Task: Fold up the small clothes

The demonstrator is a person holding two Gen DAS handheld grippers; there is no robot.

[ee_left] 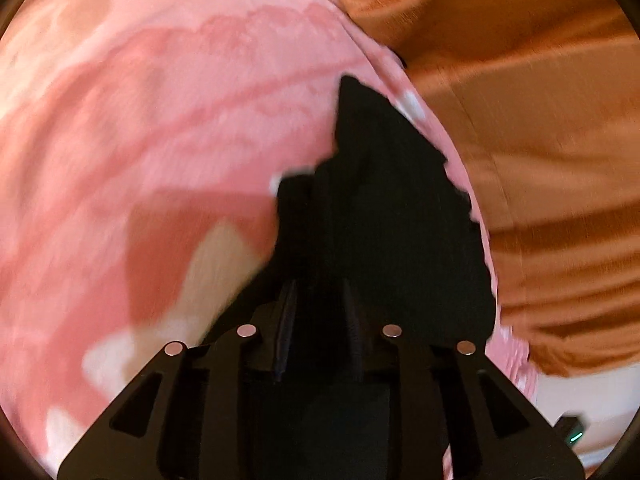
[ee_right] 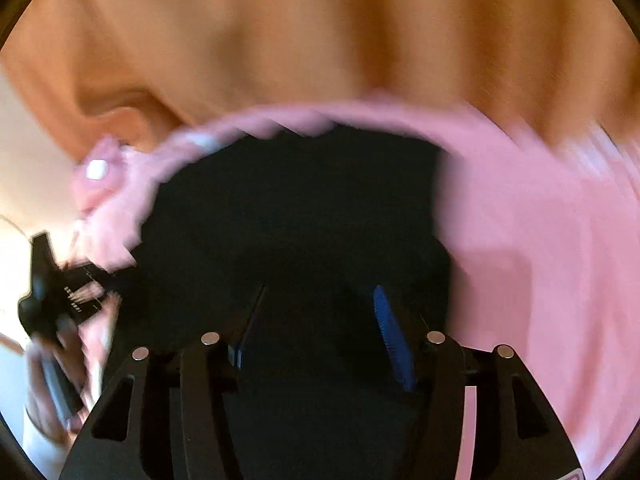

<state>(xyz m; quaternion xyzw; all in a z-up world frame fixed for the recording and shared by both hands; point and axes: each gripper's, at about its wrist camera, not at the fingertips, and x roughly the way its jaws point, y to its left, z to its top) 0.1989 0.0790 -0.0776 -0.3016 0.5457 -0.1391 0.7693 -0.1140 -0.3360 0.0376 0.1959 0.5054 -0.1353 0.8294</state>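
Left wrist view: my left gripper (ee_left: 320, 312) pinches the black garment (ee_left: 384, 208) over the pink blanket (ee_left: 160, 120), right gripper (ee_right: 320, 320) half-open around it, likely carrying a fold.

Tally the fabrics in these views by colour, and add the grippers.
Black garment: 1
Pink patterned cloth: 1
Orange-brown fabric: 1
Grippers: 2, the left gripper and the right gripper
Total: 5
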